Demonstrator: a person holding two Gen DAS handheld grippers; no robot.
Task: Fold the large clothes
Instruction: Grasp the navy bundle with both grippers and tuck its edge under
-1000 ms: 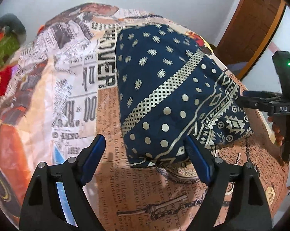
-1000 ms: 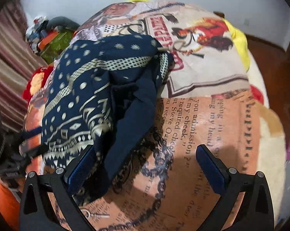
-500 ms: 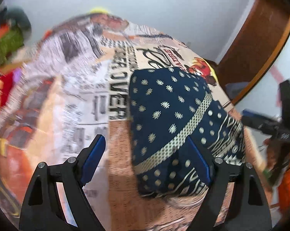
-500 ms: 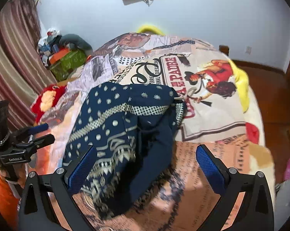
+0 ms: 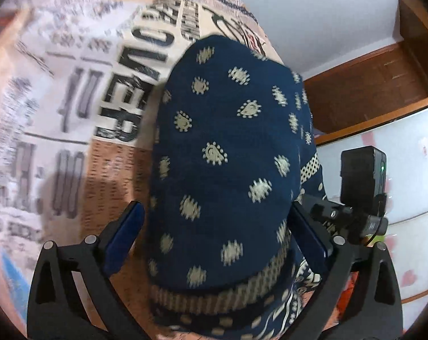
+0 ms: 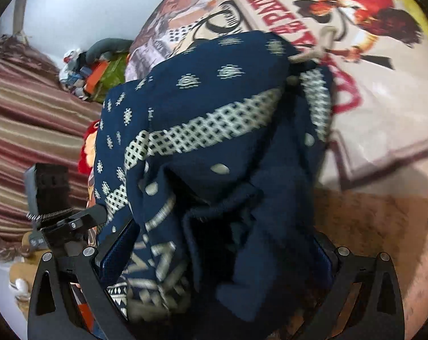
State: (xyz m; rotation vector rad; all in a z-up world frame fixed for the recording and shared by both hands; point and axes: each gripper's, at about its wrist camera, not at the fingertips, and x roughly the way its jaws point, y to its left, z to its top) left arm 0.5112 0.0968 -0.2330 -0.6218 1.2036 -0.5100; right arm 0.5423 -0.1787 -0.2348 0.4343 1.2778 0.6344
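Both claws straddle the folded navy garment (image 5: 228, 164) on the bed (image 5: 72, 90), and both stand wide with nothing pinched. My left claw (image 5: 214, 243) has its blue pads (image 5: 126, 235) spread to either side of the bundle, the cloth filling the gap between them and running straight away from me toward the far edge of the bed. My right claw (image 6: 214, 260) sits the same way over the garment's looser side, where dark plain fabric bunches and hangs in folds between its fingers (image 6: 117, 243); I cannot tell whether either pad touches cloth.

The garment, navy with cream dots and a lattice band, lies as a long narrow bundle on the newspaper-print bedspread (image 6: 369, 99), near the bed edge closest to me. Its long axis points away from both claws, so each claw meets it end-on, not across its length. The two claws are just beside each other: my right one shows at the right rim of the left camera, my left one at the left rim of the right camera.

By my reading, the fold is well along and the next move turns on that end-on alignment: the near end lies inside both open gaps, equally close to each hand, so either could close on it. The right side looks the harder catch, with several slack layers stacked unevenly. Motion blur softens the bedspread print in both views.
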